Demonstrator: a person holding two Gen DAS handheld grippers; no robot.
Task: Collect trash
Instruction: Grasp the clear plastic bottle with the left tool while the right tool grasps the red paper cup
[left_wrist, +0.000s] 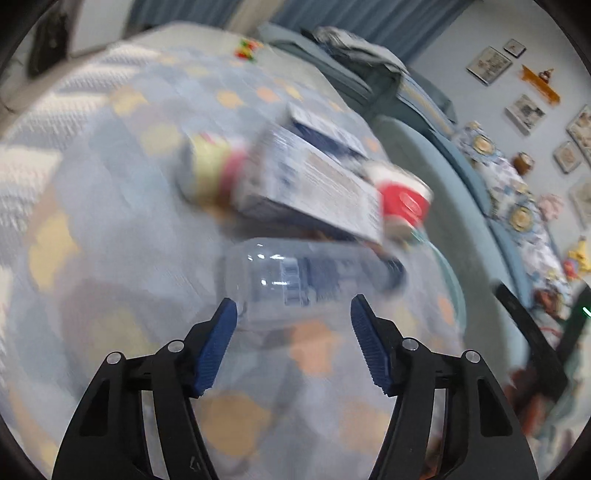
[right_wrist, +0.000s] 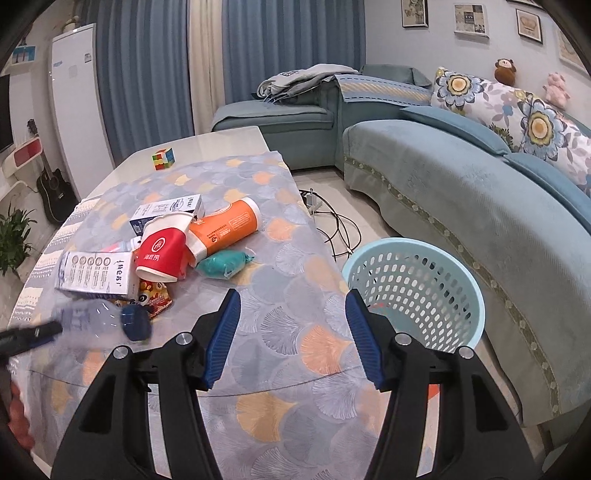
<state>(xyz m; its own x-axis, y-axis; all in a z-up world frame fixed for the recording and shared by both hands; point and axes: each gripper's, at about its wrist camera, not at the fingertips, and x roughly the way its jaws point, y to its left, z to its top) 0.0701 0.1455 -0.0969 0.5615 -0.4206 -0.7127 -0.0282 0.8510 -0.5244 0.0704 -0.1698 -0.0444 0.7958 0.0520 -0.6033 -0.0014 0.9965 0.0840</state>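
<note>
A grey cloth (right_wrist: 295, 288) patterned with orange and yellow fan shapes is seen. Red cup (right_wrist: 160, 254), orange tube (right_wrist: 229, 225), teal pouch (right_wrist: 221, 264), blue-capped clear bottle (right_wrist: 99, 317) are noted. Pale blue perforated basket (right_wrist: 443, 258); blue pads (right_wrist: 225, 332) on black grippers.

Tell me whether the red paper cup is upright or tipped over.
Tipped over: the red paper cup lies on its side among the trash, leaning on the orange tube.

- Your left wrist view is motion-blurred: print on the carton (left_wrist: 314, 184) is unreadable.
- The bottle (right_wrist: 99, 317) smears there too.
- The snack wrapper (right_wrist: 157, 295) lies partly hidden under the carton.
</note>
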